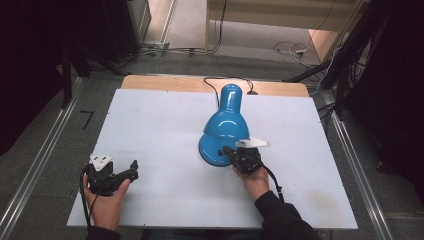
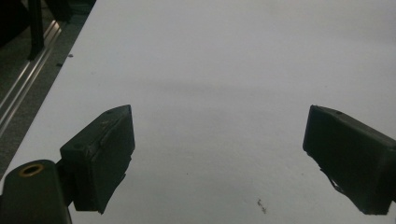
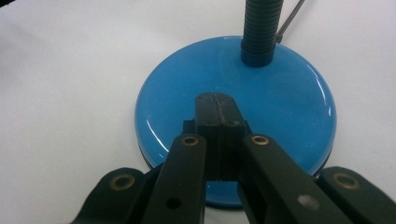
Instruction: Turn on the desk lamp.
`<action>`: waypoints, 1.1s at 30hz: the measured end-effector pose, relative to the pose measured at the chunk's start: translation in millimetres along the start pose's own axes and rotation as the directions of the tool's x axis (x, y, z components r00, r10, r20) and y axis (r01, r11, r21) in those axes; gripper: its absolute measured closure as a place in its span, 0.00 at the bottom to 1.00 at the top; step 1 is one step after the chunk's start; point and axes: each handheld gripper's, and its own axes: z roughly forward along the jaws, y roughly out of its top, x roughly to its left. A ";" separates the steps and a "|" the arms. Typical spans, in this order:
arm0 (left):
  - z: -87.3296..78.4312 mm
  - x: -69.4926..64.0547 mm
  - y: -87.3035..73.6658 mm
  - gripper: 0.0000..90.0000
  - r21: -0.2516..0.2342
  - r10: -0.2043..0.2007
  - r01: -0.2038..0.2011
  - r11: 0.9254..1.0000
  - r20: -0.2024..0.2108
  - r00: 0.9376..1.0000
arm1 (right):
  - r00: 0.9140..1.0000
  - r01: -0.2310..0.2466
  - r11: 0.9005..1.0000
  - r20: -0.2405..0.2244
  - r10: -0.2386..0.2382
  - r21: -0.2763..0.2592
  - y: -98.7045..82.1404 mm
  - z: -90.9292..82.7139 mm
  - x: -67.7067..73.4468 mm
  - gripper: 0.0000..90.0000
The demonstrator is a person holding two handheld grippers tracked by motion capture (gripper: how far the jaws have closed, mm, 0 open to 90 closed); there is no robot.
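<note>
**Likely step: press the lamp's base switch**

Table: blue lamp stands centre-right. Your right gripper has jaws closed together, holding nothing, tip over the base. Press straight down, gently. Your left gripper rests at the near-left, jaws wide apart, empty; keep it there.

The desk lamp has a glossy blue finish, smooth and hard like enamelled metal or plastic; its round base throws bright highlights. Its neck is a ribbed, flexible dark tube. The bench carries a matt white board, smooth with faint smudges, over a pale wood top at the far edge. The fingers are matt black, with slightly worn, rubbery pads and brass-coloured rivets.
</note>
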 end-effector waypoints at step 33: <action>-0.7 0.6 -0.3 0.11 0.001 -0.002 0.002 1.000 0.005 1.000 | 1.000 -0.001 1.000 -0.004 0.001 0.003 -1.3 11.2 9.0 0.98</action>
